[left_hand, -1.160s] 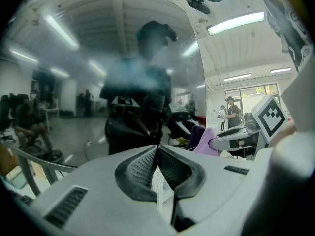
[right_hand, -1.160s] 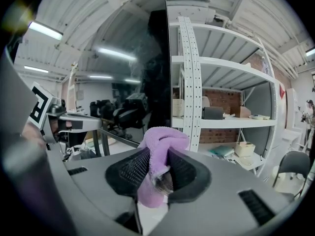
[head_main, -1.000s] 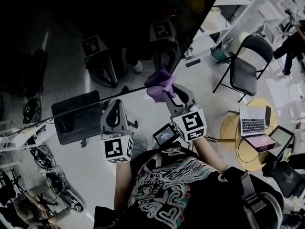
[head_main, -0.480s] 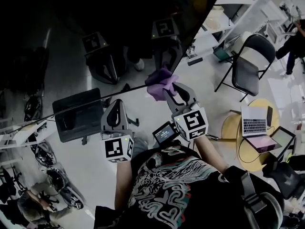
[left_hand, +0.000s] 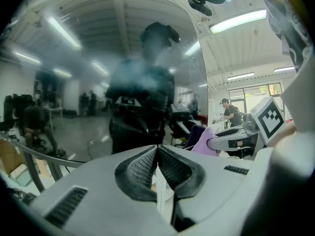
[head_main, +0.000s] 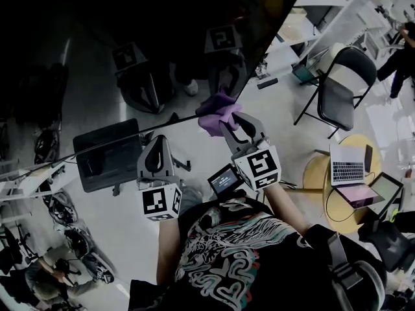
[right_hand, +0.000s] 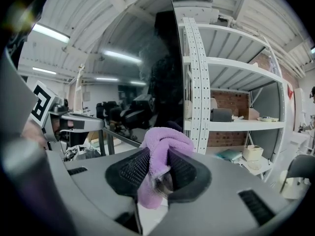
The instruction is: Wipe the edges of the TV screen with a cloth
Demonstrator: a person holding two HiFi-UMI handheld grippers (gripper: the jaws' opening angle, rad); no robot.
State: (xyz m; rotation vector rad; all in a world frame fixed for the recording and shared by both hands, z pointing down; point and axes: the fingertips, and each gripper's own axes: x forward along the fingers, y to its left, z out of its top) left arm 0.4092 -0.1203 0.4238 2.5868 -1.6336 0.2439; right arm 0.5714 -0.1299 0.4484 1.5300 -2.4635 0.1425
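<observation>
Clamping a purple cloth (head_main: 217, 111) in the right gripper (head_main: 232, 123) and setting it at the lower right corner of the TV (head_main: 130, 24), where the bottom edge meets the side edge. Showing, in the right gripper view, the jaws closed tight on the cloth (right_hand: 165, 140), with a bunched fold bulging out past the tips and a tail hanging down between the pads, directly in front of the TV's side edge. Holding the left gripper (head_main: 157, 141) just to the left, tips just below the bottom edge and apart from the cloth. Showing, in the left gripper view, that gripper's jaws pressed together with nothing between them, pointed at the dark TV (left_hand: 98, 68). Mirroring both grippers dimly in the screen. Standing off to the right: a folding chair (head_main: 337, 83), a round table (head_main: 316, 173) bearing an open laptop (head_main: 345, 165), and white shelves (right_hand: 236, 63) beyond the TV.
</observation>
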